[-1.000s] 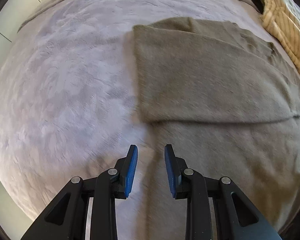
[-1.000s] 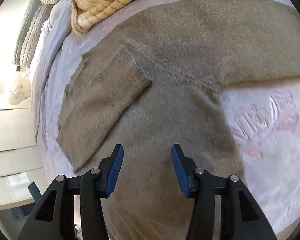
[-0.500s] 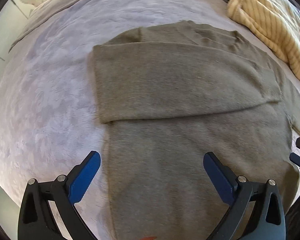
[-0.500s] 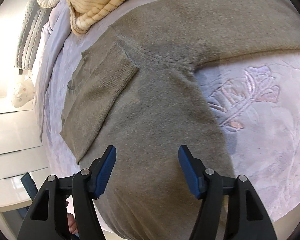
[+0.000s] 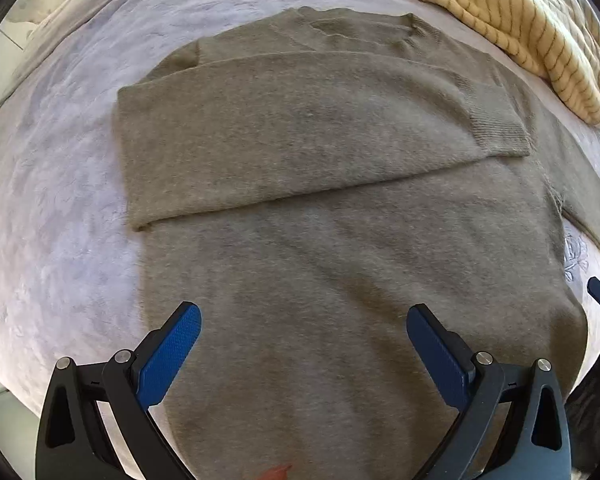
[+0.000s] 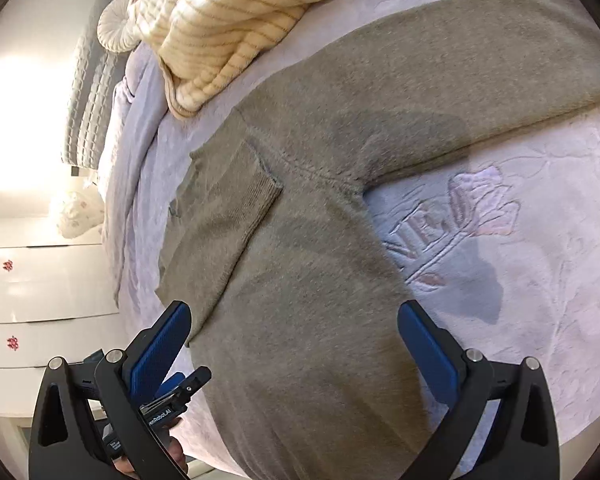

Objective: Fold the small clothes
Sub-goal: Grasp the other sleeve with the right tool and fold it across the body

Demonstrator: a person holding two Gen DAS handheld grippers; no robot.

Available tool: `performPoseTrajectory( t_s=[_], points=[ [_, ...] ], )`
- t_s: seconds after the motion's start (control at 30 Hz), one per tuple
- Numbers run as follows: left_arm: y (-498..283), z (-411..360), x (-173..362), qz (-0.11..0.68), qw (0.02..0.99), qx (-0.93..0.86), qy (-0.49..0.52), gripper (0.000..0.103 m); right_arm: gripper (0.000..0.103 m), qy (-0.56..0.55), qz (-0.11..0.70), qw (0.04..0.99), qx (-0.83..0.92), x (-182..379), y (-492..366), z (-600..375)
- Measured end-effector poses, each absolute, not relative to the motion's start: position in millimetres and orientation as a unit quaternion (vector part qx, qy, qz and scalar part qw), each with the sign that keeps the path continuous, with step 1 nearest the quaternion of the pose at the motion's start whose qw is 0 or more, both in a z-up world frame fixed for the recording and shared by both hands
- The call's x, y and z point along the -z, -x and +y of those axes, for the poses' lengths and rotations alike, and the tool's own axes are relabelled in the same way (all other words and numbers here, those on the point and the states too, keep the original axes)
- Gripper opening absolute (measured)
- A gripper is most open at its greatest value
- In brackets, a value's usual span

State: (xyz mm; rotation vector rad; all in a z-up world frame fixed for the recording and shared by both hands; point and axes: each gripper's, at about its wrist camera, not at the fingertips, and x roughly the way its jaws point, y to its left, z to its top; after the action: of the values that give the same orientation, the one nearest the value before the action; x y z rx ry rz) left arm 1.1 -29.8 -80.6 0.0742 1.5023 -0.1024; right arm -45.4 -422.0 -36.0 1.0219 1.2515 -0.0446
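An olive-grey knit sweater (image 5: 320, 240) lies flat on the lilac bed cover (image 5: 52, 208). Its left sleeve (image 5: 300, 140) is folded across the chest, cuff at the right. The other sleeve (image 6: 440, 76) stretches out sideways on the cover in the right wrist view, where the body (image 6: 300, 280) also shows. My left gripper (image 5: 304, 320) is wide open and empty above the sweater's lower body. My right gripper (image 6: 294, 320) is wide open and empty above the sweater's lower right side.
A cream striped garment (image 5: 520, 20) lies bunched at the far right of the bed, also in the right wrist view (image 6: 236, 16). The cover has an embossed flower (image 6: 472, 208). White drawers (image 6: 40, 280) stand beside the bed. The left gripper shows below my right one (image 6: 168, 400).
Both grippers have opened from narrow to wide. The left one has shifted right and back, from over the sweater's left edge to over its lower body. The right one has drawn back a little.
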Motion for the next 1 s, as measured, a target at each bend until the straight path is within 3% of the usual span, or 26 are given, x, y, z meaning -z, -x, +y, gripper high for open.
performPoseTrajectory(
  t_s=[0.2,1.0],
  points=[
    [-2,-45,91,0.707,0.704,0.06,-0.033,0.103,0.103,-0.452,0.534,0.713,0.051,29,55,-449],
    [-23,-132,67,0.682,0.72,0.121,-0.047,0.103,0.103,-0.577,0.48,0.636,0.183,60,122,-579]
  ],
)
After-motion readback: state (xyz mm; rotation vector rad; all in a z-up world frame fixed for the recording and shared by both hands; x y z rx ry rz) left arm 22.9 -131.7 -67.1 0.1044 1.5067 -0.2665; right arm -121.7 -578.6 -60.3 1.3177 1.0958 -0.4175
